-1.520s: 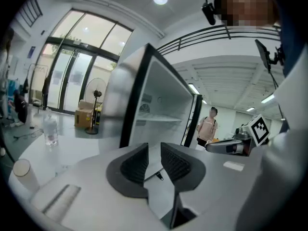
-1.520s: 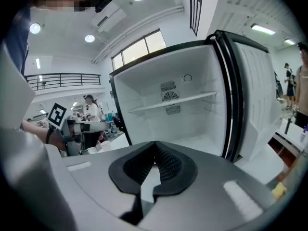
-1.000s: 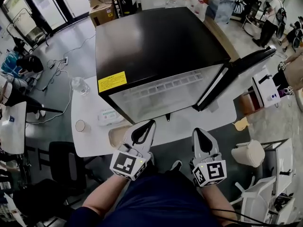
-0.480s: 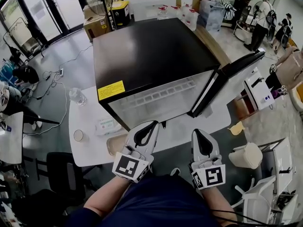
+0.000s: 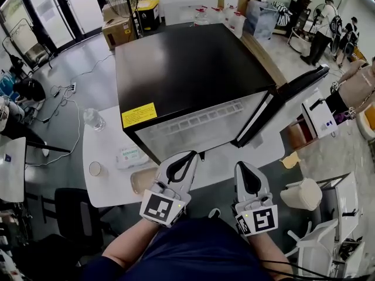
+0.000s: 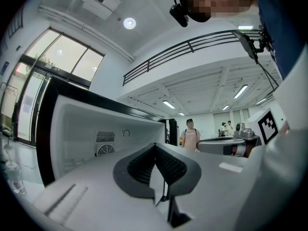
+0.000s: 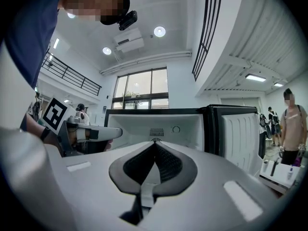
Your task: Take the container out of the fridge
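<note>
A black mini fridge (image 5: 193, 69) stands on a white table (image 5: 111, 142), its door (image 5: 287, 101) swung open to the right. Its white inside (image 6: 96, 129) (image 7: 159, 124) shows no container in either gripper view. A shallow tan container (image 5: 142, 180) lies on the table's near edge, partly hidden behind my left gripper (image 5: 190, 153). That gripper is shut and holds nothing; it is in front of the fridge opening, tip (image 6: 155, 146) aimed inside. My right gripper (image 5: 241, 164) is beside it, also shut and empty, facing the opening (image 7: 155, 142).
On the table left of the fridge are a water bottle (image 5: 94, 119), a wipes pack (image 5: 130, 156) and a paper cup (image 5: 95, 168). A black chair (image 5: 76, 206) stands at the near left. White bins (image 5: 302, 193) stand at the right, with people (image 5: 325, 19) beyond.
The head view has shifted a little, so the fridge sits slightly to the left. Both grippers stay shut and side by side, almost where they were.
</note>
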`<state>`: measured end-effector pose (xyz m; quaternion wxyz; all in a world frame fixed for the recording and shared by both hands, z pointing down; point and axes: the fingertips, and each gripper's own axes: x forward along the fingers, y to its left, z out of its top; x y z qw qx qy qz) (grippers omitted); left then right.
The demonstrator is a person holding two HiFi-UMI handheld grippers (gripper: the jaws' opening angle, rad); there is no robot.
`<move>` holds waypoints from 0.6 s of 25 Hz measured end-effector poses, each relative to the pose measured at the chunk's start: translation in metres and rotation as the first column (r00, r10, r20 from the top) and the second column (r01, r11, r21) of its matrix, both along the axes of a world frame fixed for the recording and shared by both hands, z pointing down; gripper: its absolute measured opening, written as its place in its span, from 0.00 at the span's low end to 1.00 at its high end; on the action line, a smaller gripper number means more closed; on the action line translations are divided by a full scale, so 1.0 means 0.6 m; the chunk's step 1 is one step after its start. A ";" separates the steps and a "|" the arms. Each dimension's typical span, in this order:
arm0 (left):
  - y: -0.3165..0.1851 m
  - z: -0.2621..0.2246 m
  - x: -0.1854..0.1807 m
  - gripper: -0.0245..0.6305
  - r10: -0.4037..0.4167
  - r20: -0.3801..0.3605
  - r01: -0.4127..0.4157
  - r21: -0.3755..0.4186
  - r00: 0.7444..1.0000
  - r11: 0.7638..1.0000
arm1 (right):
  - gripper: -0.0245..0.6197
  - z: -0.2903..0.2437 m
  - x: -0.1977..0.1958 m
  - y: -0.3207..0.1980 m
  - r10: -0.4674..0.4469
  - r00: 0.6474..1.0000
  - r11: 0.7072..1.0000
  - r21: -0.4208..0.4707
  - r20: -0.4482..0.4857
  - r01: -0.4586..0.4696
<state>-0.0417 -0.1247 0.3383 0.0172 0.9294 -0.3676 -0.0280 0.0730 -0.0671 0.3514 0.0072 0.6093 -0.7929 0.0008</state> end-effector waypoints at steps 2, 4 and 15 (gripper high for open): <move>-0.004 0.005 -0.003 0.04 -0.008 0.013 0.009 -0.018 1.000 1.000 | 0.05 0.003 0.001 -0.002 0.001 1.000 1.000 -0.004 0.004 -0.001; -0.005 0.013 -0.003 0.04 -0.001 0.012 0.001 -0.021 1.000 1.000 | 0.05 0.005 0.001 -0.004 0.001 1.000 1.000 -0.009 0.001 -0.001; -0.013 0.023 0.003 0.04 0.007 0.011 -0.006 -0.032 1.000 0.999 | 0.05 0.014 0.007 -0.012 -0.003 1.000 1.000 -0.026 0.011 0.004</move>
